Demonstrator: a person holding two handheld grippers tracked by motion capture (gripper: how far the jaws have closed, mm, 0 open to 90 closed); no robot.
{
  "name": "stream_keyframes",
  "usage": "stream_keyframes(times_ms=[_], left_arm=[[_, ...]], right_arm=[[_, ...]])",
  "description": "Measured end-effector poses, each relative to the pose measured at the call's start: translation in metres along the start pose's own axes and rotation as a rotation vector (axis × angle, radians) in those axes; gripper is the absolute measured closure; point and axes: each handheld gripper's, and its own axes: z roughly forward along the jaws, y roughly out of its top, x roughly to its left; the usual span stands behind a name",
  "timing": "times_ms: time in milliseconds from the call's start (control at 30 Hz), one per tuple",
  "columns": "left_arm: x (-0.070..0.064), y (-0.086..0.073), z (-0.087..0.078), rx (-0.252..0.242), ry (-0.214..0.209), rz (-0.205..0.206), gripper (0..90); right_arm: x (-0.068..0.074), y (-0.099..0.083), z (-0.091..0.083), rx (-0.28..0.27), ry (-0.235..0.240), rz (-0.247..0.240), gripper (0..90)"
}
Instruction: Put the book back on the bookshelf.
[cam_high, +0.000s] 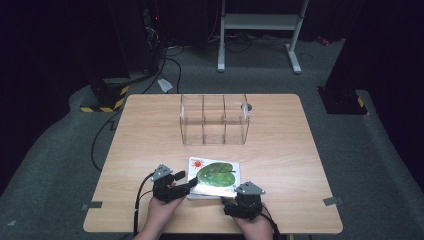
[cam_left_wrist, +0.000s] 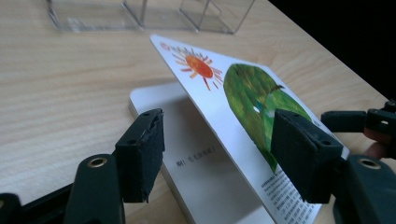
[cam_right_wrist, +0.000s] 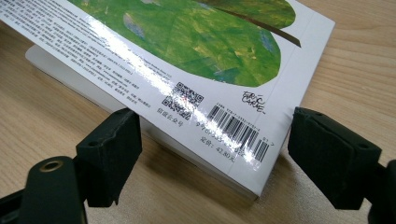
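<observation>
A picture book (cam_high: 215, 177) is seen lying at the near edge of the wooden table (cam_high: 150, 135), in front of a clear plastic rack (cam_high: 214, 119) that stands well apart from it. Its back cover (cam_left_wrist: 243, 93) (printed with a red sun and a green leaf) is lifted at an angle, so the white page (cam_left_wrist: 196, 163) beneath is exposed. The left gripper (cam_left_wrist: 217, 154) is held wide open, with the raised cover's edge passing between its jaws; nothing is clamped. The right gripper (cam_right_wrist: 219, 156) is likewise spread wide, placed astride the book's near corner by the barcode (cam_right_wrist: 236, 130), without gripping it.
</observation>
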Motion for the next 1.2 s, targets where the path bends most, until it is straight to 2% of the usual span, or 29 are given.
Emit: stream_keyframes(times_ms=[67,100,200,233,267,333,367,433,567,767,867,1000,1100,1200], left_arm=[[0.001,0.001,0.003,0.023,-0.022,-0.022,36.5],[0.002,0.002,0.005,0.038,-0.032,-0.014,37.5],[0.001,0.007,0.009,0.079,-0.062,-0.027,41.9],[0.001,0.009,0.011,0.100,-0.066,-0.018,42.5],[0.001,0.012,0.013,0.124,-0.070,0.012,43.4],[0.003,0.014,0.016,0.154,-0.084,0.014,45.4],[0.003,0.015,0.018,0.151,-0.097,0.002,45.7],[0.004,0.014,0.020,0.151,-0.103,0.009,46.4],[0.005,0.010,0.021,0.143,-0.096,0.012,49.1],[0.005,0.007,0.022,0.143,-0.079,0.038,49.5],[0.005,0.007,0.022,0.164,-0.074,0.043,50.7],[0.002,0.008,0.020,0.183,-0.061,0.085,53.3],[0.001,0.007,0.018,0.174,-0.062,0.104,55.2],[-0.001,0.007,0.016,0.159,-0.059,0.140,57.5]], right_arm=[[0.000,0.000,0.000,-0.001,-0.001,-0.001,17.7],[0.000,0.000,0.000,-0.001,-0.001,-0.001,17.7],[0.000,0.000,0.000,-0.001,-0.003,-0.002,17.7],[0.000,0.000,0.000,0.000,-0.003,-0.003,17.7],[0.000,0.000,0.000,0.001,-0.004,-0.005,17.6],[0.001,0.000,0.001,0.006,-0.004,-0.008,17.5],[0.001,0.000,0.001,0.009,-0.004,-0.007,17.5],[0.000,0.000,0.000,0.016,0.000,-0.008,17.7],[-0.002,-0.001,-0.002,0.022,0.018,-0.015,18.8],[-0.005,-0.006,-0.010,-0.005,0.047,0.021,21.3],[-0.007,-0.006,-0.011,-0.011,0.050,0.039,21.4],[-0.011,-0.004,-0.012,-0.013,0.051,0.048,22.2],[-0.012,-0.003,-0.012,-0.018,0.055,0.049,23.5],[-0.012,-0.003,-0.013,-0.023,0.066,0.059,26.7]])
